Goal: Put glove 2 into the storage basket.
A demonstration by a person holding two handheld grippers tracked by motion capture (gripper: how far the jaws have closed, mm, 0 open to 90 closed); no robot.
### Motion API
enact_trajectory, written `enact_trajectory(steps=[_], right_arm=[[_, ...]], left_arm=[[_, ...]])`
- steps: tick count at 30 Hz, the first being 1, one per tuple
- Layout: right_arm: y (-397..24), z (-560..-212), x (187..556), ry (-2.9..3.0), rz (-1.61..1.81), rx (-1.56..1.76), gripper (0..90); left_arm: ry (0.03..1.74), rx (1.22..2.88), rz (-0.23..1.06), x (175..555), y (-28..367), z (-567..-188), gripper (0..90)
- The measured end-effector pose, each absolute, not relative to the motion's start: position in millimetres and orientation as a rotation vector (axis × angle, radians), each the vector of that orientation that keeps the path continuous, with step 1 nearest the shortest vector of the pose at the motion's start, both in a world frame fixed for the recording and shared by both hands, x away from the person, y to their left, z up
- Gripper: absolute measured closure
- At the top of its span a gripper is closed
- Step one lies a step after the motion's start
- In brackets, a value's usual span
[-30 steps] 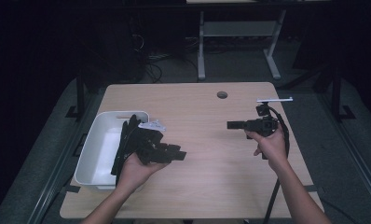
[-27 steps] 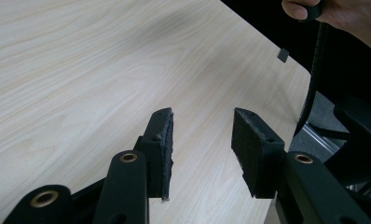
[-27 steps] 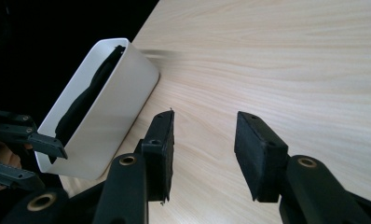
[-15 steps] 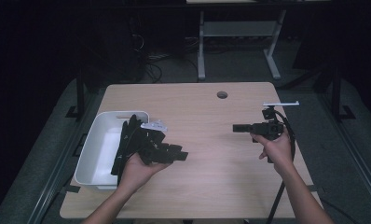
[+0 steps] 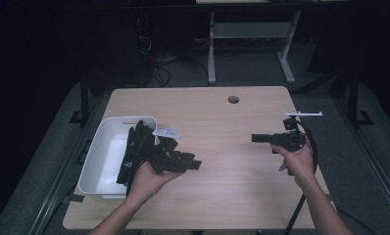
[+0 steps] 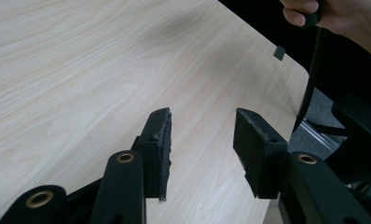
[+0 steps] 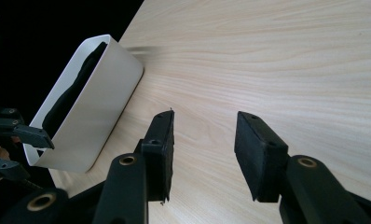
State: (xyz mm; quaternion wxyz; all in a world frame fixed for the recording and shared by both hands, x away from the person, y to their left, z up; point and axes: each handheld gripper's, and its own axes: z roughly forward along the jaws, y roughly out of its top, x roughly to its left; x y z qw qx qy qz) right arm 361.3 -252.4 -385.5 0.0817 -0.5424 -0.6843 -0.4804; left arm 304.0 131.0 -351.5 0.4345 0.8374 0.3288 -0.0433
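A white bin point(image 5: 96, 165) sits at the table's left side, with dark cloth-like items point(image 5: 134, 147) draped over its right rim. In the high view my left gripper point(image 5: 195, 164) is held just right of the bin, jaws pointing right. The left gripper view shows it point(image 6: 202, 140) open over bare wood. My right gripper point(image 5: 255, 138) hovers near the table's right edge, pointing left. In its own view it point(image 7: 203, 140) stands open with nothing between the jaws, and the white bin point(image 7: 97, 102) lies ahead at the left.
The wooden table point(image 5: 222, 122) has a round cable hole point(image 5: 233, 99) near its far edge. A white desk frame point(image 5: 247, 44) stands on the floor beyond. The right hand point(image 6: 342, 16) and its cable show at the top right of the left gripper view.
The right gripper has drifted right and slightly toward the person along the table's right side. The left hand and gripper have stayed beside the bin.
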Motion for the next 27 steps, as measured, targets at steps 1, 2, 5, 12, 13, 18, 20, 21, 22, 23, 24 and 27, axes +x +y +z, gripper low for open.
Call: enact_trajectory(steps=[1, 2, 5, 12, 13, 18, 20, 21, 22, 23, 24, 27], right_arm=[[-253.1, -386.1, 360.7, -2.043, -1.436, -1.624, 57.0], [-254.5, -387.1, 360.0, -2.04, -1.432, -1.628, 57.0], [-257.4, -389.1, 358.7, -2.037, -1.433, -1.632, 57.0], [-264.9, -393.4, 355.5, -2.025, -1.431, -1.649, 56.9], [-266.3, -394.4, 355.0, -2.021, -1.435, -1.649, 56.9], [-272.4, -399.9, 352.2, -2.009, -1.431, -1.662, 56.8], [-275.1, -401.9, 350.8, -2.005, -1.426, -1.67, 56.7], [-276.5, -402.5, 349.9, -2.001, -1.429, -1.672, 56.7], [-277.4, -402.9, 349.1, -2.0, -1.431, -1.679, 56.7], [-279.2, -403.6, 348.2, -1.999, -1.434, -1.678, 56.7], [-281.0, -404.6, 347.0, -1.994, -1.431, -1.685, 56.7], [-285.5, -408.2, 344.5, -1.984, -1.431, -1.694, 56.7]], left_arm=[[0.82, 2.082, -0.108, 303.8, 129.7, -351.7, 56.3], [0.817, 2.088, -0.112, 303.9, 128.8, -351.8, 56.3], [0.812, 2.089, -0.114, 303.8, 126.6, -352.1, 56.0], [0.807, 2.089, -0.125, 304.6, 120.1, -355.0, 55.6], [0.804, 2.092, -0.126, 304.8, 119.2, -355.6, 55.5], [0.804, 2.093, -0.133, 304.9, 114.9, -357.9, 55.0], [0.797, 2.095, -0.134, 305.0, 113.6, -358.8, 55.0], [0.797, 2.095, -0.135, 305.0, 112.9, -359.2, 54.9], [0.795, 2.1, -0.135, 305.0, 112.0, -360.0, 54.9], [0.796, 2.104, -0.135, 305.0, 110.9, -361.4, 54.9], [0.797, 2.097, -0.141, 305.0, 110.0, -362.8, 54.9], [0.791, 2.1, -0.149, 304.9, 106.8, -366.5, 54.8]])
